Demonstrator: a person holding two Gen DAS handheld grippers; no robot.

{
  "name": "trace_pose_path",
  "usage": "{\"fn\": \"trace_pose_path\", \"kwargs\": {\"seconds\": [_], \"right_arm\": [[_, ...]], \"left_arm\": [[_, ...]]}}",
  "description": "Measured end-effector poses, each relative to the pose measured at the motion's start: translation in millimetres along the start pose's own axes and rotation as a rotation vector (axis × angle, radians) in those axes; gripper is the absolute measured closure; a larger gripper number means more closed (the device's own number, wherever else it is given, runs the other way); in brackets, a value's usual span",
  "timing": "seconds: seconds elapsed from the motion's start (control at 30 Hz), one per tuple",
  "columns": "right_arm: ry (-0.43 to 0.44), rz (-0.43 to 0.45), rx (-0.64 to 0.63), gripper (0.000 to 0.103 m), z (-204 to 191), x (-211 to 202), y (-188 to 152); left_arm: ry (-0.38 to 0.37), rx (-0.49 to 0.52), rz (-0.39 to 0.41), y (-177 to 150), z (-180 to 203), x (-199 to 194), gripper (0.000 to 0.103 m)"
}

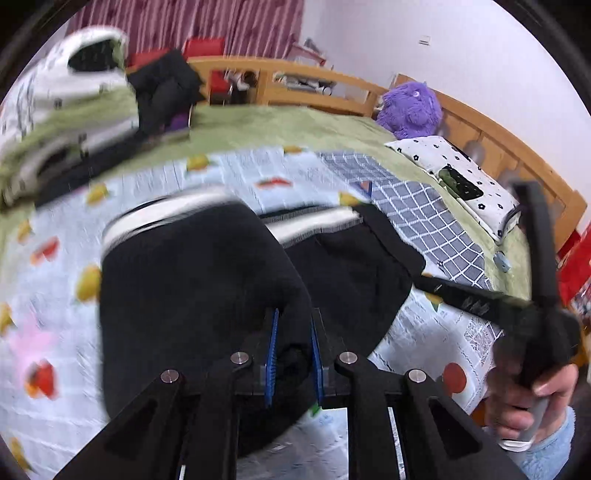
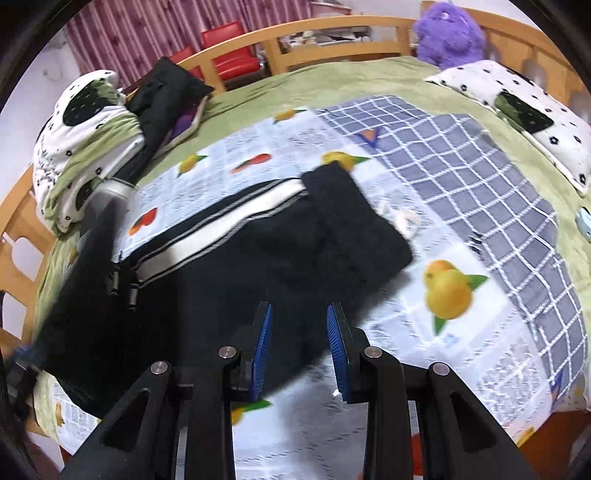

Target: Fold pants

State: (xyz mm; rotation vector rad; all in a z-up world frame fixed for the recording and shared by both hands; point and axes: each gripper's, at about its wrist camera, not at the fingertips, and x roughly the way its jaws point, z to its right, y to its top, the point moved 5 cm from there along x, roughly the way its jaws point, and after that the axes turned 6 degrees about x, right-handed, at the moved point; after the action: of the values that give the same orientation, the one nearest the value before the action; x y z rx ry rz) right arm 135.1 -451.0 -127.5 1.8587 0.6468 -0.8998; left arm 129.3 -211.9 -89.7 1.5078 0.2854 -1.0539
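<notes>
Black pants (image 1: 192, 288) with a white-striped waistband (image 1: 166, 210) lie bunched on the fruit-print sheet (image 1: 66, 406). My left gripper (image 1: 295, 354) is shut on a fold of the black cloth, which fills the narrow gap between its blue pads (image 1: 272, 354). In the right wrist view the pants (image 2: 332, 240) spread away from me, with the waistband (image 2: 221, 225) at the far left. My right gripper (image 2: 300, 350) holds the near edge of the cloth, which spans the gap between its pads (image 2: 263, 350). Both views are blurred. A hand (image 1: 532, 398) holds a tool handle at the right edge.
A blue checked cloth (image 2: 480, 177) lies to the right on the green blanket (image 2: 332, 77). A spotted pillow (image 2: 524, 103) and a purple plush toy (image 2: 448, 35) sit at the head. Piled bedding (image 2: 81, 140) and dark clothes (image 2: 166, 96) lie far left. A wooden rail (image 2: 314, 33) borders the bed.
</notes>
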Motion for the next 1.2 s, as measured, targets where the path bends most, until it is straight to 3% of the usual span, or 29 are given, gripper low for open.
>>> {"fn": "trace_pose_path", "kwargs": {"seconds": [0.07, 0.13, 0.2, 0.23, 0.3, 0.37, 0.43, 0.57, 0.63, 0.77, 0.83, 0.9, 0.93, 1.03, 1.2], "right_arm": [[0.026, 0.001, -0.005, 0.073, -0.4, -4.7, -1.4], [0.041, 0.001, -0.033, 0.073, -7.0, -4.8, -3.3], [0.085, -0.004, -0.104, 0.066, -23.5, -0.6, -8.2], [0.109, -0.017, -0.129, 0.064, -30.6, 2.9, -11.1], [0.184, -0.077, -0.183, 0.061, -50.9, 17.3, -19.1], [0.205, -0.141, -0.187, 0.061, -63.8, 32.4, -24.2], [0.235, -0.256, -0.182, 0.061, -81.7, 54.4, -33.6], [0.213, -0.385, -0.174, 0.061, -108.9, 89.1, -46.2], [0.223, -0.402, -0.142, 0.061, -115.4, 100.4, -49.6], [0.271, -0.375, -0.083, 0.061, -123.4, 112.1, -58.1], [0.258, -0.349, -0.082, 0.061, -128.6, 116.7, -59.3], [0.248, -0.353, -0.113, 0.074, -134.2, 117.6, -56.6], [0.268, -0.34, -0.117, 0.092, -135.4, 113.4, -53.0], [0.312, -0.218, -0.119, 0.094, -136.5, 81.7, -36.7], [0.364, -0.032, -0.236, 0.094, -141.0, 14.7, -3.0]], "left_arm": [[-0.034, -0.035, -0.027, -16.0, -2.9, -0.1, 0.082], [0.002, -0.062, -0.016, -26.8, -12.3, -14.0, 0.078], [0.069, -0.062, 0.019, -31.8, -27.7, -33.3, 0.048], [0.1, -0.07, 0.036, -33.8, -37.7, -42.3, 0.044], [0.148, -0.096, 0.056, -39.7, -59.9, -58.9, 0.042], [0.173, -0.129, 0.039, -44.3, -82.2, -68.6, 0.042], [0.182, -0.144, 0.034, -42.6, -98.6, -74.1, 0.042], [0.257, -0.13, 0.017, -32.9, -128.8, -81.4, 0.042], [0.241, -0.123, 0.023, -28.3, -135.7, -81.8, 0.042], [0.192, -0.089, 0.04, -28.1, -144.3, -65.2, 0.041], [0.199, -0.11, -0.021, -34.5, -152.6, -50.0, 0.041], [0.181, -0.149, -0.023, -38.2, -159.1, -44.6, 0.041], [0.175, -0.181, -0.01, -39.0, -163.0, -42.7, 0.041], [0.172, -0.259, -0.027, -38.3, -173.1, -34.8, 0.041], [0.154, -0.3, 0.025, -35.1, -173.3, -40.0, 0.041]]}}
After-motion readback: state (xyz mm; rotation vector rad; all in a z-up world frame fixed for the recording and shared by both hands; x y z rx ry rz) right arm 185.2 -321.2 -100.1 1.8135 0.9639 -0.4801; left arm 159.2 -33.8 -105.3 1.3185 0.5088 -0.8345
